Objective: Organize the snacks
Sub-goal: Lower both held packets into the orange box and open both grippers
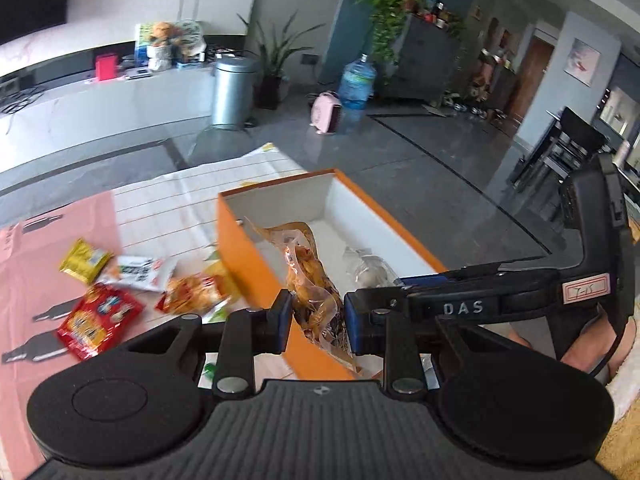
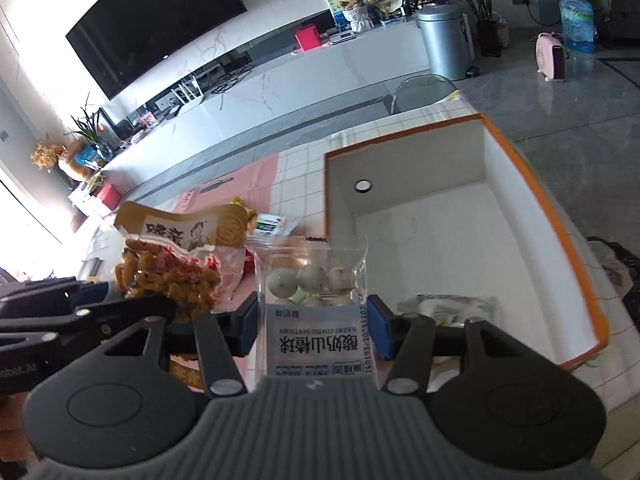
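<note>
Big orange box (image 1: 256, 264) with white inside, sitting on the checked tablecloth (image 1: 168, 200). Box (image 2: 540, 216) open on top, one small packet (image 2: 452, 304) lying on its floor. Left gripper (image 1: 316, 316) closed tight on a clear bag of brown snacks (image 1: 308, 276), held up over the near edge of the box. Right gripper (image 2: 312, 326) squeezing a clear bag of white yogurt balls (image 2: 316, 280), held just beside the box's near wall, maybe a bit over it, hard to tell from here. On the cloth left of the box: red packet (image 1: 100, 320), orange packet (image 1: 196, 292), white packet (image 1: 136, 272), yellow packet (image 1: 84, 260), all close together.
</note>
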Demonstrator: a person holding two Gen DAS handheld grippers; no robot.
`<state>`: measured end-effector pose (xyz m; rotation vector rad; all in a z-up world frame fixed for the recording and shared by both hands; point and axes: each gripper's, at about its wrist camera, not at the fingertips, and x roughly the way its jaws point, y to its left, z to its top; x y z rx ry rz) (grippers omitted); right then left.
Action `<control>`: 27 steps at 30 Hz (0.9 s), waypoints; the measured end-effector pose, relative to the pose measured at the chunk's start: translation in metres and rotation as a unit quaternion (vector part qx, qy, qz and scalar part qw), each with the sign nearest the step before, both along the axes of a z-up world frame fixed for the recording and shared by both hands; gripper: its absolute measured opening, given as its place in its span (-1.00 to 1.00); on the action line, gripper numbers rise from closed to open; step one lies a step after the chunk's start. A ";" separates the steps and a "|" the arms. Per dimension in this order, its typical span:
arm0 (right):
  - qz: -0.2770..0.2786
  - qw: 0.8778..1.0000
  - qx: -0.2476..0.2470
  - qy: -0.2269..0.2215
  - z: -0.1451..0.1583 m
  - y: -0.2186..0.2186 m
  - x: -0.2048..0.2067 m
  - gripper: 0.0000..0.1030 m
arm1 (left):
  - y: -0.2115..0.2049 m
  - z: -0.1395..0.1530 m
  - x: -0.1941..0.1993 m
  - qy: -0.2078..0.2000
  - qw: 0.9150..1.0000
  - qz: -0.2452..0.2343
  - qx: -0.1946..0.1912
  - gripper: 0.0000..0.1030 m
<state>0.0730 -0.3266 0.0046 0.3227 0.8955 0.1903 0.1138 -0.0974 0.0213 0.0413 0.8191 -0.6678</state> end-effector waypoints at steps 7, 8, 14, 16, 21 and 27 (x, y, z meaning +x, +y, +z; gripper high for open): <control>-0.012 0.998 -0.031 0.046 -0.020 -0.048 0.019 0.04 | -0.059 -0.018 0.027 0.012 0.998 -0.036 0.043 -0.41; -0.011 0.998 -0.036 0.052 -0.025 -0.053 0.023 0.04 | -0.066 -0.022 0.032 0.015 0.998 -0.038 0.053 -0.41; -0.009 0.997 -0.046 0.068 -0.049 -0.069 0.053 0.04 | -0.092 -0.053 0.061 0.033 0.991 -0.050 0.119 -0.41; -0.007 0.996 -0.046 0.071 -0.055 -0.069 0.066 0.04 | -0.097 -0.060 0.070 0.036 0.988 -0.051 0.139 -0.41; 0.000 0.995 -0.047 0.085 -0.073 -0.064 0.102 0.03 | -0.105 -0.076 0.089 0.041 0.978 -0.055 0.196 -0.41; 0.011 0.992 -0.056 0.113 -0.095 -0.055 0.139 0.04 | -0.112 -0.091 0.107 0.058 0.967 -0.055 0.244 -0.41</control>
